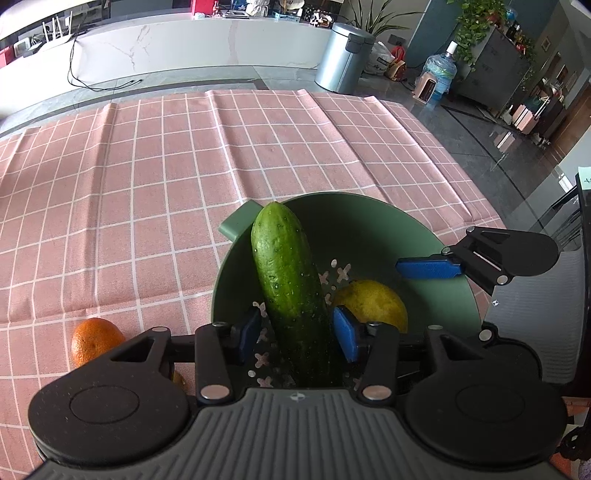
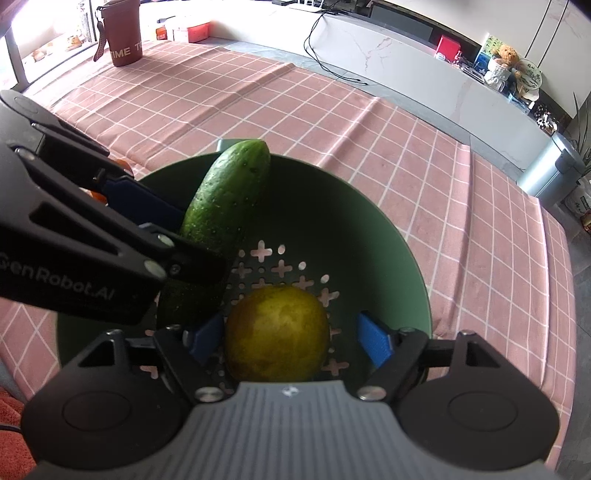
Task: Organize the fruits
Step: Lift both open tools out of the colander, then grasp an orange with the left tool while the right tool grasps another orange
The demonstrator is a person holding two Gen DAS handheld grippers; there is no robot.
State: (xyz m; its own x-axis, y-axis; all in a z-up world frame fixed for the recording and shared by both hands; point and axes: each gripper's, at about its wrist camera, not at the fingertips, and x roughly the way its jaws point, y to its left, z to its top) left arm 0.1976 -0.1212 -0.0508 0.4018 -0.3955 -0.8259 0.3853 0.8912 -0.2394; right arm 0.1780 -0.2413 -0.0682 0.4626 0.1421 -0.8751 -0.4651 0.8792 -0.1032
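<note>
A green colander bowl [image 1: 369,229] sits on the pink checked tablecloth; it also shows in the right wrist view [image 2: 354,236]. A cucumber [image 1: 288,280] leans in it, tip over the rim, also seen from the right wrist [image 2: 229,195]. My left gripper [image 1: 297,332] straddles the cucumber, its blue pads slightly apart from it. A yellow-green lemon [image 2: 277,334] lies on the bowl's bottom, also in the left wrist view [image 1: 373,302]. My right gripper [image 2: 291,339] is open around the lemon, pads clear of it. An orange [image 1: 96,339] lies on the cloth left of the bowl.
A brown cylindrical container [image 2: 122,29] stands at the table's far left corner. A metal bin [image 1: 345,55] and a water jug [image 1: 439,70] stand on the floor beyond the table. The table's right edge [image 1: 472,177] runs close to the bowl.
</note>
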